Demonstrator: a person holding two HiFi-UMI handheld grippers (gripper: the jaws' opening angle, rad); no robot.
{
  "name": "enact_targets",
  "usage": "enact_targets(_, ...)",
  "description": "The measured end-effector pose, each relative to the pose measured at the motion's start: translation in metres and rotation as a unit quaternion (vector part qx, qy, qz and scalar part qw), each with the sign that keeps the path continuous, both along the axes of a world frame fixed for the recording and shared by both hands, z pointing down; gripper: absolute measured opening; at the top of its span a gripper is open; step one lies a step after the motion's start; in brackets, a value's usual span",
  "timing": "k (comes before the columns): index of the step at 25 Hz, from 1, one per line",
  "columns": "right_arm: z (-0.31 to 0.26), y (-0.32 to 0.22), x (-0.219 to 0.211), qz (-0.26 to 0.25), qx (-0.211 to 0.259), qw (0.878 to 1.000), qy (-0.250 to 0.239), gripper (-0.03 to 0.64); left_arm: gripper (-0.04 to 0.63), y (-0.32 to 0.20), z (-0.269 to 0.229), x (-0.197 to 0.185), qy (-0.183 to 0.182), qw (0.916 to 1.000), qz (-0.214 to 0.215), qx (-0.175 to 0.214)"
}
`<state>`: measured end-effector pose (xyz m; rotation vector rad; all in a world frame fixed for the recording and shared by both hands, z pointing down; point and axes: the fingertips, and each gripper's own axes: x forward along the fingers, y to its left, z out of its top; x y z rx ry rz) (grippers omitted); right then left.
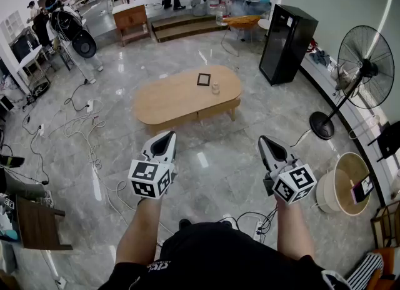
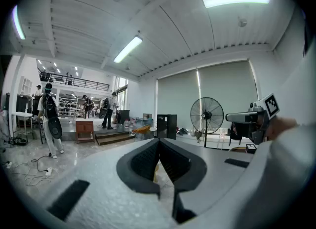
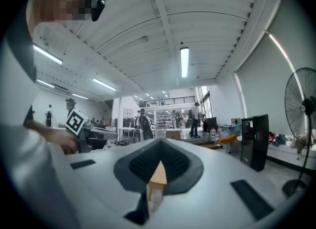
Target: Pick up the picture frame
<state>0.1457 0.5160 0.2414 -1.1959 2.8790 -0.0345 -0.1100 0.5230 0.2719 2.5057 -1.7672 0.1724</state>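
Observation:
The picture frame (image 1: 204, 79), small, dark and square, lies flat on a light wooden oval table (image 1: 175, 101) some way ahead of me, beside a small clear jar (image 1: 215, 87). Both grippers hang in the air well short of the table, pointing roughly level toward it. My left gripper (image 1: 167, 137) (image 2: 158, 143) has its jaws closed tip to tip with nothing between them. My right gripper (image 1: 264, 140) (image 3: 159, 147) also has its tips together and holds nothing. Through the slit between the right gripper's pads a bit of the wooden table (image 3: 157, 176) shows.
A black cabinet (image 1: 285, 43) and a standing fan (image 1: 364, 67) stand right of the table. Cables (image 1: 81, 129) trail over the glossy floor at left. A round basket (image 1: 342, 184) sits at my right, a dark wooden stool (image 1: 37, 225) at my left. People stand far back.

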Motion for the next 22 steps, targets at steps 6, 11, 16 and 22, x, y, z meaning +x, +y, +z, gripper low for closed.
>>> enact_targets(6,0.0,0.012,0.014,0.0,0.002,1.0,0.0,0.003,0.009,0.01,0.0,0.013,0.0,1.0,0.0,0.0)
enact_targets(11,0.0,0.02,0.031,0.004,0.005,1.0,-0.001,0.003,0.009,0.015,-0.003,0.029,-0.001,1.0,0.005,0.005)
enact_targets(16,0.005,0.026,0.054,0.002,0.004,1.0,-0.001,0.003,0.009,0.016,0.0,0.054,0.001,1.0,0.008,0.004)
enact_targets(22,0.008,0.038,0.084,-0.019,0.006,1.0,-0.016,0.005,0.009,0.012,0.004,0.087,-0.006,0.9999,0.004,0.01)
